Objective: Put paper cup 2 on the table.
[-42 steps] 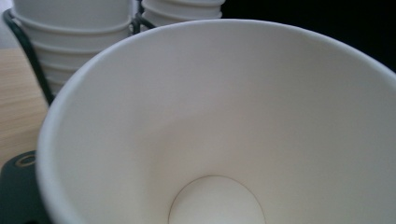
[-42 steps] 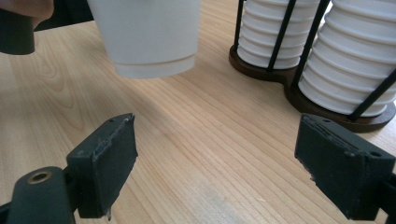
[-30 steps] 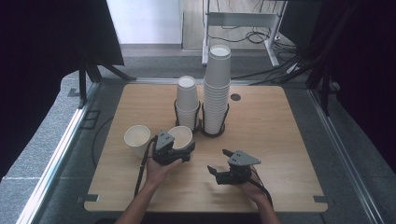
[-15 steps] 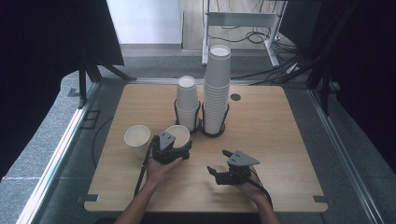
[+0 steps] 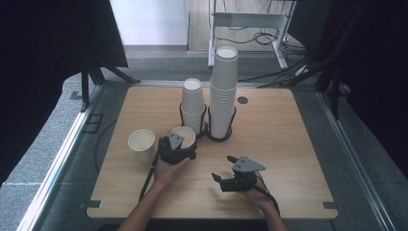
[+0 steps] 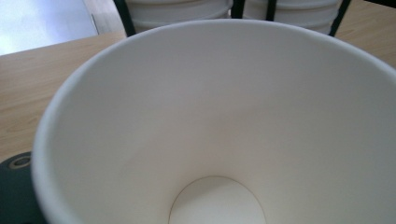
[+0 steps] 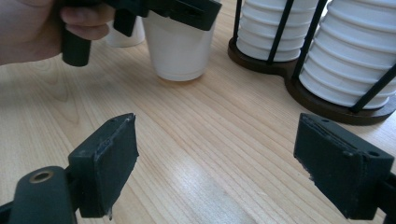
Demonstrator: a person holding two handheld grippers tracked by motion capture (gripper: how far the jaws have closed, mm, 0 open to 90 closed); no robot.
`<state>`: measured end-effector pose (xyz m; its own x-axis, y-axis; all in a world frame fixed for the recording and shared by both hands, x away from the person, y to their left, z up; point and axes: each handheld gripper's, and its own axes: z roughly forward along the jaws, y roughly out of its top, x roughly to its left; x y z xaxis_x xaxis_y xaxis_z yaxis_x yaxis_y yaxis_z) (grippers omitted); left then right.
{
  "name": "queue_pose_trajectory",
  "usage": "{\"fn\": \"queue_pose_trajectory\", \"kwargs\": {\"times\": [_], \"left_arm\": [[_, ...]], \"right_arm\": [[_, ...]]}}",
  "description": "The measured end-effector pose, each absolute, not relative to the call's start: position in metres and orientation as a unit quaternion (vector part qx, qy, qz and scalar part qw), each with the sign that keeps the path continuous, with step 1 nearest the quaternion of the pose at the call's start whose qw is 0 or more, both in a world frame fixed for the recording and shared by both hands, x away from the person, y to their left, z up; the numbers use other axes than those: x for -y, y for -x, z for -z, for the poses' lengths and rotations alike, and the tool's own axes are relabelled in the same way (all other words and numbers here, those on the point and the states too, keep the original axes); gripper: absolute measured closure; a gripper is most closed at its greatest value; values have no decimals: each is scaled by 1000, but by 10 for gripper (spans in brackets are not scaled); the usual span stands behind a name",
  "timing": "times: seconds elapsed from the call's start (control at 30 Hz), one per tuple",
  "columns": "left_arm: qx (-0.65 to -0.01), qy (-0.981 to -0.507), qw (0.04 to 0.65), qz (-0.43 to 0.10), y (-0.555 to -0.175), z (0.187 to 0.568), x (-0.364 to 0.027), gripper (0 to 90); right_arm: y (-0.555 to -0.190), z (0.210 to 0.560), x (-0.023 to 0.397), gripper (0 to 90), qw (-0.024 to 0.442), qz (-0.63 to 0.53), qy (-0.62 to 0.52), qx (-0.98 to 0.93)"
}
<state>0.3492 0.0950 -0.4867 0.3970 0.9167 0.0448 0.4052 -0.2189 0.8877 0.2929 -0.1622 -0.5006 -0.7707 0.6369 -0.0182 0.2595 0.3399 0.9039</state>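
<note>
High view looks forward and down on the whole table [image 5: 288, 144]. Left gripper view sits right at a cup [image 6: 210, 130] mouth. Right gripper view runs low across the wood; all three views share the cup stacks [image 5: 223, 91].

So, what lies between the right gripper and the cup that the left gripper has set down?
Only bare wooden table lies between the right gripper and the cup, as the right gripper view shows.

On the counter [image 5: 288, 125], two cup stacks [image 5: 223, 91] stand in a rack [image 5: 219, 137] at the back, with two single cups [image 5: 142, 144] before them to the left.
</note>
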Motion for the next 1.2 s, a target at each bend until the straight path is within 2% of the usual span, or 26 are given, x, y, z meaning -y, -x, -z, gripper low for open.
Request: {"fn": "queue_pose_trajectory", "kwargs": {"times": [0.6,0.73,0.87,1.2], "left_arm": [[-463,-721,422,-295,-358,495,-95,96],[-468,-718,422,-295,-357,494,-95,0],[-463,-718,431,-291,-354,491,-95,0],[-445,-712,440,-320,-337,472,-94,0]], "right_arm": [[-291,494,164,133,187,-513,-271,-793],[-290,494,164,133,188,-514,-271,-792],[-289,494,163,133,187,-515,-270,-792],[-288,494,163,133,187,-513,-267,-794]]}}
